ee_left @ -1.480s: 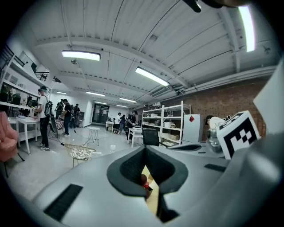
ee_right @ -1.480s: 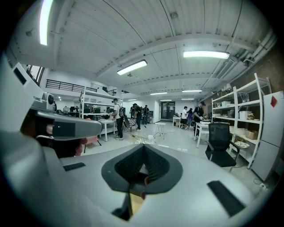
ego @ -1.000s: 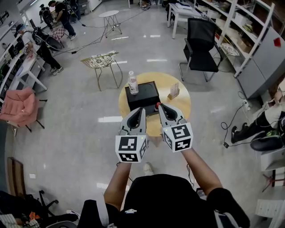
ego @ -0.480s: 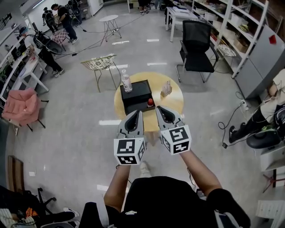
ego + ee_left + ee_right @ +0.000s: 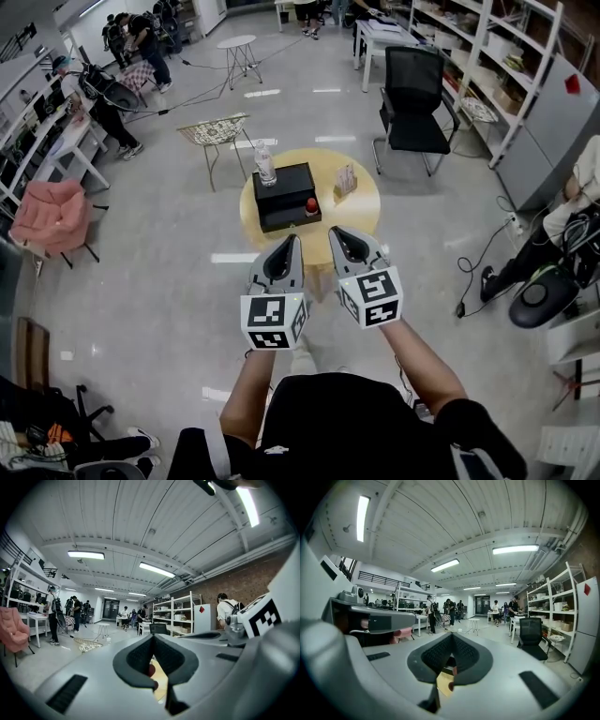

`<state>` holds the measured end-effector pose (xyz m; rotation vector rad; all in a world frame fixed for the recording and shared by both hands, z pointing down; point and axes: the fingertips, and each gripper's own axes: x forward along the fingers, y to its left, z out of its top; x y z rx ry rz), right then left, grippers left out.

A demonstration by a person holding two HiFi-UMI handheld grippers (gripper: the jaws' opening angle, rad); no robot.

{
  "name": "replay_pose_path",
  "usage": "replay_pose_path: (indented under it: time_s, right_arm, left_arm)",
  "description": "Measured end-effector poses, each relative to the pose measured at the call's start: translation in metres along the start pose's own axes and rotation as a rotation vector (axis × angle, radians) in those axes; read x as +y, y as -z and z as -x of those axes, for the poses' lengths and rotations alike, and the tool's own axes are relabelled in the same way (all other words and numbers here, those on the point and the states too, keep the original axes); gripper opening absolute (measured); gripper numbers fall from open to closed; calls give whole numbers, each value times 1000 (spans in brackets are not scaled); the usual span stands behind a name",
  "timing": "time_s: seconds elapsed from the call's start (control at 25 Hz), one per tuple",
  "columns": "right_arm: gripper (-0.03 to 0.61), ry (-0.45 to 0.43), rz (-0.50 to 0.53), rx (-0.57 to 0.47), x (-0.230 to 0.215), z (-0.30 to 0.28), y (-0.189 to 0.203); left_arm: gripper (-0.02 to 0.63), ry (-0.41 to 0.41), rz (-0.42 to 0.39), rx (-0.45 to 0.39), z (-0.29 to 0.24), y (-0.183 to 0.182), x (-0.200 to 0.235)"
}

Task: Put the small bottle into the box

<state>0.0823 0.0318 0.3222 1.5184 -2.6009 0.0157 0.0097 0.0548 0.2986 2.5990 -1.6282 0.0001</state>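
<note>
Distance explains the posture here. The left claw (image 5: 293, 240) and right claw (image 5: 336, 232) are held side by side and roughly level, well short of the round wooden desk (image 5: 362, 214), with bare floor between the person and it. Both claws have their tips pressed together and carry nothing. Through the gap under each pair of pads only a sliver of the desktop and a red spot shows. Keeping them closed and parallel seems sensible for an approach, since neither needs to open until it is near the things.

On the desk lies a black box (image 5: 283, 190), flat and dark on top; whether it is lidded or open cannot be told from here. A clear bottle (image 5: 266, 167) with a pale cap and a label band stands upright at the box's far left corner, either on it or just behind it. A small red-topped item (image 5: 311, 205) stands just beside the box's near right corner. It may be the small bottle meant, but it is too tiny to be sure. Either way nothing appears to be inside the box yet, so the task seems hardly begun.
</note>
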Motion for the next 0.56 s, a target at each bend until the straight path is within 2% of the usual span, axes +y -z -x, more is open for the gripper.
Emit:
replay_pose_path:
  time_s: [0.56]
  right_arm:
    - [2,16,15,-9,-1,45,7]
  left_arm:
    - [8,5,6,-13,30,1,-34]
